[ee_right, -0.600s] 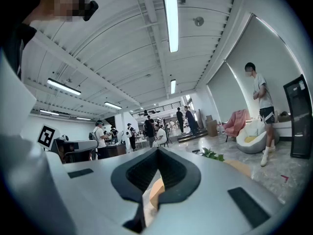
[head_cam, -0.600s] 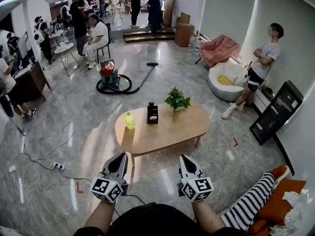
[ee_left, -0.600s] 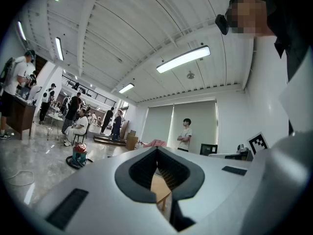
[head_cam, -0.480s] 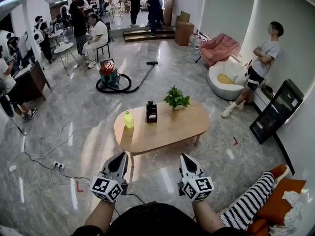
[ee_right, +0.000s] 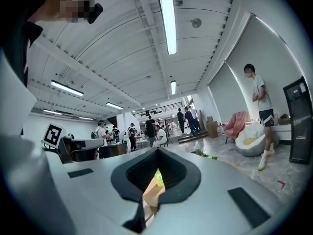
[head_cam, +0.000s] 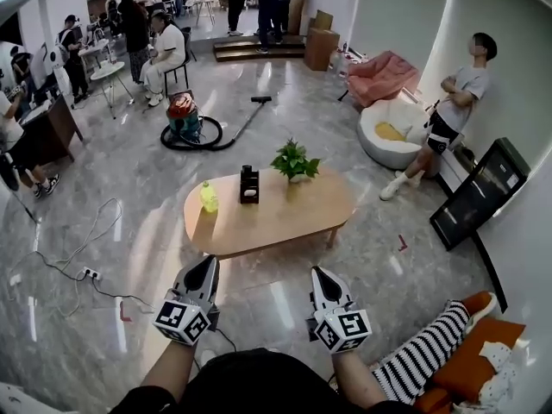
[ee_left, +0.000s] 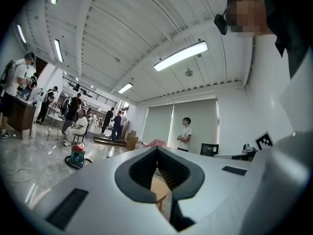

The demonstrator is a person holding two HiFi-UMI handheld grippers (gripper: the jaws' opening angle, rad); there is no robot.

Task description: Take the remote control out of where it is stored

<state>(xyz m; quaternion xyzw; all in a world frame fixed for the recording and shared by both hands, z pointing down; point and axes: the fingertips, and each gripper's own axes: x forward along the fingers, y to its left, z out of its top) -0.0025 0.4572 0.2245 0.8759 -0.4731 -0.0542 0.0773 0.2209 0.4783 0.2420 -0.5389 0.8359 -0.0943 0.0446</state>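
Both handheld grippers were level and pointed at a low oval wooden table (head_cam: 285,231) at 12 o'clock, well apart from it across a stretch of polished floor. The left gripper (head_cam: 209,262) had its jaws pressed together with nothing between them. The right gripper (head_cam: 317,272) was clenched the same way and was just as empty.

On the tabletop, a small black holder (head_cam: 249,185) stood upright toward the 11 o'clock edge. A yellow-green bottle (head_cam: 209,197) stood at its 9 o'clock and a potted plant (head_cam: 293,159) at its 2 o'clock, neither touching it. The holder was the likely storage place for the remote control, though the remote itself was too small to make out from this range.

A remote of the usual kind would probably be light, rigid and smooth-cased, so it could slip under a loose pinch but would be hard to crush. The best hold looked to be across its narrow sides, near whatever end stood above the holder's rim, followed by a straight upward draw. The holder also appeared light and might tip or ride up with the remote, so the free gripper could be needed to steady it. Both sets of jaws would have to open first.
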